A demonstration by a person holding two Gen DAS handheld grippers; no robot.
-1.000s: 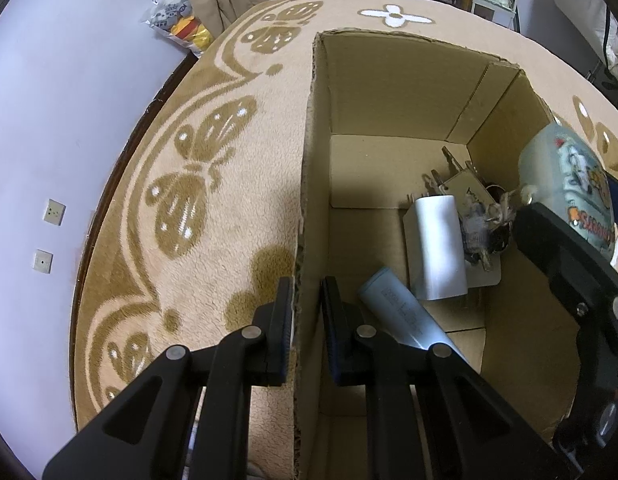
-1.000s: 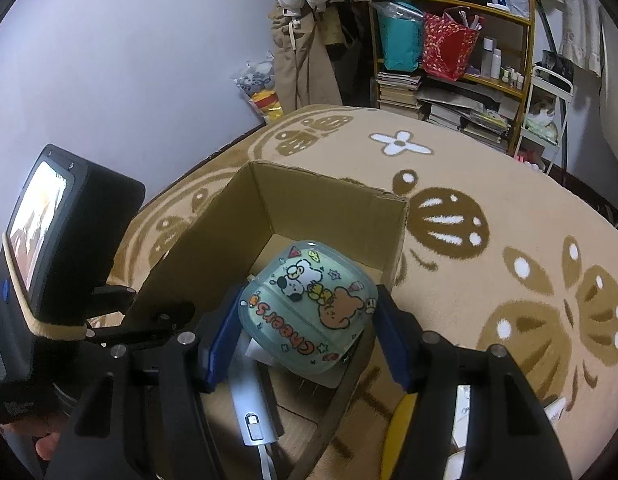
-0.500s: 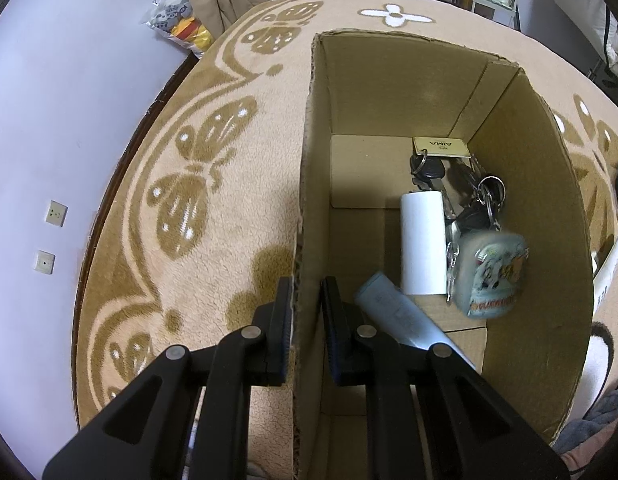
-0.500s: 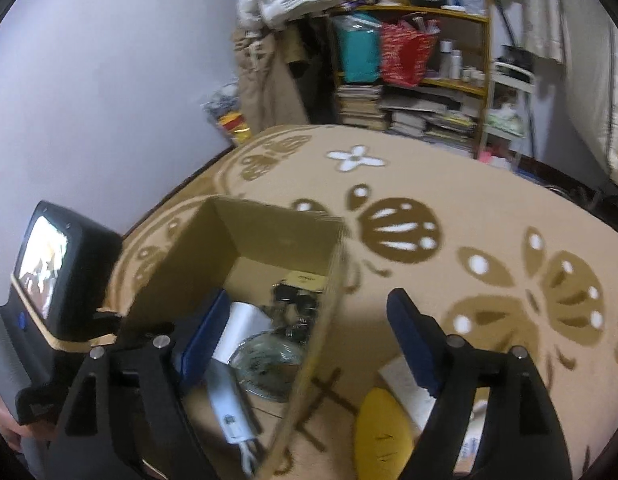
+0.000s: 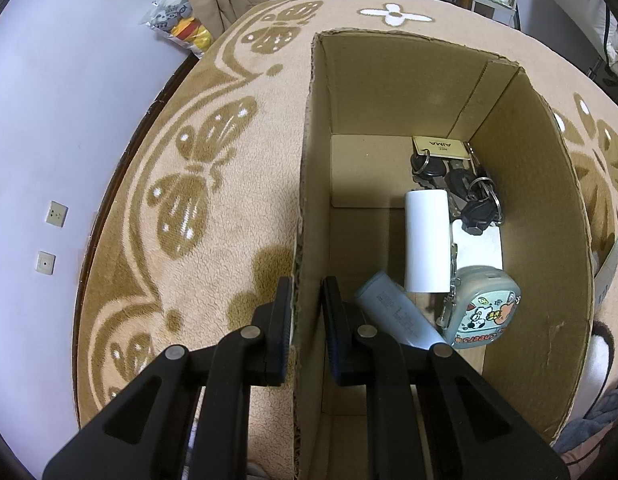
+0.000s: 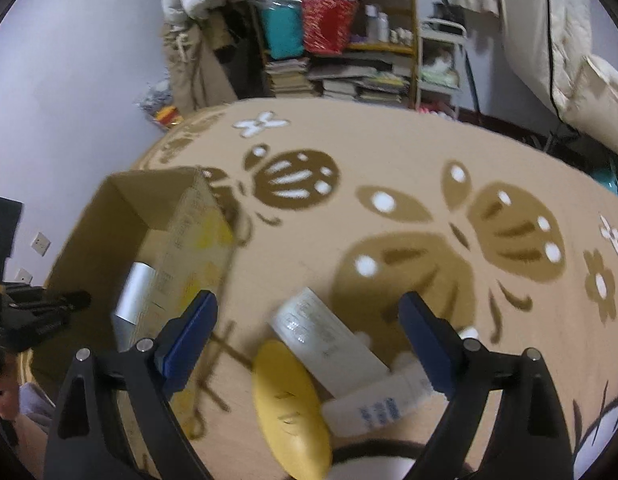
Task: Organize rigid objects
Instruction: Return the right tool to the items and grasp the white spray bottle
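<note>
1. Left wrist view: the left claw point(image 5: 307, 312) is clamping the near-left wall of the cardboard box point(image 5: 549, 208), one finger outside on the rug point(image 5: 169, 184) and one inside, steadying the box.
2. Lying on the box floor: a cartoon-printed pouch point(image 5: 483, 307) on a chain, a white cylinder point(image 5: 426, 240), a pale blue flat case point(image 5: 397, 314) and a bunch of keys point(image 5: 461, 184) with a brass tag. The pouch is touching the blue case and sitting just beside the cylinder.
3. Risk: the wall is thin cardboard; a tighter pinch or a sideways pull is likely to bend it or drag the box across the rug.
4. Right wrist view: the right claw point(image 6: 307, 334) is standing wide and empty above the rug, outside the box and to its right.
5. Objects not yet boxed are lying between its fingers: a yellow oval object point(image 6: 291, 408), a white flat packet point(image 6: 329, 340) and a white printed tube point(image 6: 377, 404), overlapping one another.
6. Risk: the frame is motion-blurred and the objects are stacked, so a grasp may catch two at once or slip off the rounded yellow one.
7. A cluttered shelf point(image 6: 349, 48) is standing well apart and obstructing nothing.
</note>
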